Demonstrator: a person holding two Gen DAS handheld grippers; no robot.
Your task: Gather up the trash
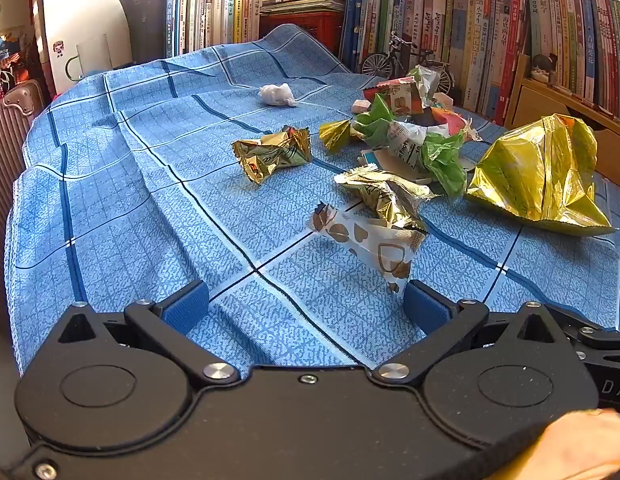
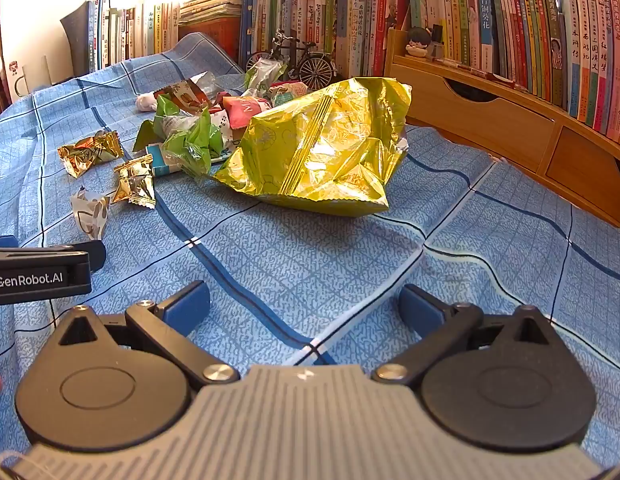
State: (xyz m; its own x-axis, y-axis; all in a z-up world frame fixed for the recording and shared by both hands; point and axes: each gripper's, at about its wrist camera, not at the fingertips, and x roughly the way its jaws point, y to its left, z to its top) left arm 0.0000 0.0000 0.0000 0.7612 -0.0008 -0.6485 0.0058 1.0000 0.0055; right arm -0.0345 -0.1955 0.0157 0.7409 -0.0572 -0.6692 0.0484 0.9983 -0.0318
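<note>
Trash lies scattered on a blue checked cloth (image 1: pixel 150 208). A white wrapper with brown hearts (image 1: pixel 374 244) sits just ahead of my left gripper (image 1: pixel 306 308), which is open and empty. Behind it lie a gold wrapper (image 1: pixel 386 196), another gold wrapper (image 1: pixel 274 152), a white tissue ball (image 1: pixel 276 94) and a pile of green and mixed wrappers (image 1: pixel 414 136). A big yellow-gold snack bag (image 2: pixel 326 148) lies ahead of my right gripper (image 2: pixel 306 306), also open with nothing between its fingers. The left gripper's side (image 2: pixel 42 272) shows at the left edge of the right wrist view.
Rows of books (image 2: pixel 470 12) line the back. A small model bicycle (image 2: pixel 298 60) stands behind the pile. A wooden drawer unit (image 2: pixel 510 120) sits at the right. A suitcase (image 1: pixel 10 128) stands beyond the cloth's left edge.
</note>
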